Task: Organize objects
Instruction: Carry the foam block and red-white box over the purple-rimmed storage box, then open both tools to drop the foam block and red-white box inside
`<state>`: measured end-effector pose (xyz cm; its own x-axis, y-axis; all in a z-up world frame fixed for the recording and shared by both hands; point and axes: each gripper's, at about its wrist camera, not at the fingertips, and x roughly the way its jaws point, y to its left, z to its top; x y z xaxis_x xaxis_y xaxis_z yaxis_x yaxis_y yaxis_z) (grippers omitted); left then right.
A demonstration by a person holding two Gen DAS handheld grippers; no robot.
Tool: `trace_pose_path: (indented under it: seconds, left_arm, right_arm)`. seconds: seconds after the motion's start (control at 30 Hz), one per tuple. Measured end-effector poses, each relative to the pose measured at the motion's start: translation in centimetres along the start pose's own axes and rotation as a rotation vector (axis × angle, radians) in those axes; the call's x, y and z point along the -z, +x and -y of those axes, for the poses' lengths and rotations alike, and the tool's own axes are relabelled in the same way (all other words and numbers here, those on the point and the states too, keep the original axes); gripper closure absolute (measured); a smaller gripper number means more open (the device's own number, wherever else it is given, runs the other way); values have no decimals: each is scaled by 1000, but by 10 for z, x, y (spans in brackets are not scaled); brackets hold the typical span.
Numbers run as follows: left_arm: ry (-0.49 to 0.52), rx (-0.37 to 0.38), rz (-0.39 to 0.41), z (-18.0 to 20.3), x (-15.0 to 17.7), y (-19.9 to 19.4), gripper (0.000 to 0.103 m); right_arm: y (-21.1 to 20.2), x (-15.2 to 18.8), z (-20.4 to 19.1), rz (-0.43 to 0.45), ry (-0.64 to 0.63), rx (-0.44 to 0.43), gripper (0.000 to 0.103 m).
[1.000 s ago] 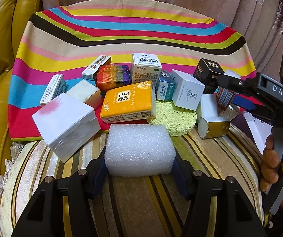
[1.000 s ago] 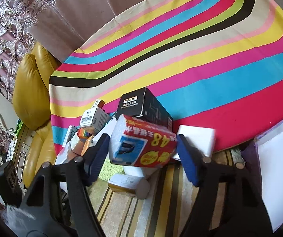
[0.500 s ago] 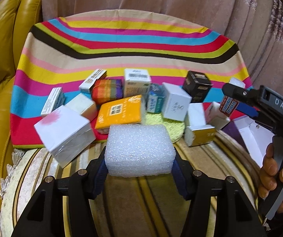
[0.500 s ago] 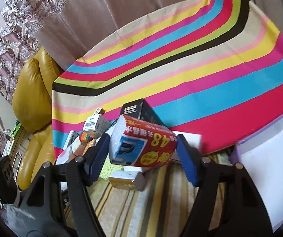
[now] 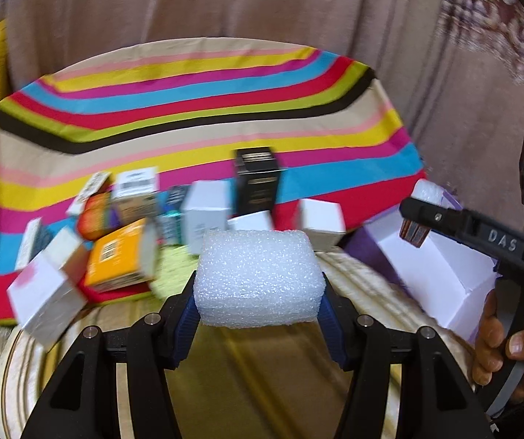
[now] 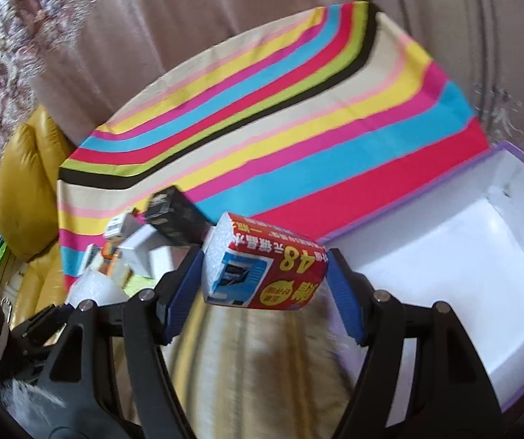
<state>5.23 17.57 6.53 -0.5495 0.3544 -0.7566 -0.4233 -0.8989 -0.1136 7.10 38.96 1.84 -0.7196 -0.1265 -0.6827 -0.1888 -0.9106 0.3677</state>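
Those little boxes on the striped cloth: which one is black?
The tall black box, standing upright at the back of the cluster. Its nearest neighbours are white cartons, and the orange pack lies further left.

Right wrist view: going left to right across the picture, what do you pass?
Yellow sofa → black box → red-and-blue packet clamped in the right gripper → open white box with purple rim.

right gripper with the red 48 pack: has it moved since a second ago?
Yes. The right gripper, shut on the red pack, has swung right toward the white open box: the box now fills the view's right side, and the black box sits further left.
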Motion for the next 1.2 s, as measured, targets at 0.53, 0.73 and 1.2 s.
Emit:
trace_pose_path:
  seconds: [0.53, 0.73, 1.2]
  left_arm:
    - [193, 179, -58, 99, -22, 45, 44]
    - [226, 235, -86, 128, -24, 65, 44]
    - [260, 307, -50, 154, -26, 73, 27]
  right_arm:
    - [-35, -1, 89, 15, 75, 327, 32]
    - [-35, -2, 106, 0, 80, 433, 32]
    - [-36, 0, 108, 10, 50, 494, 19]
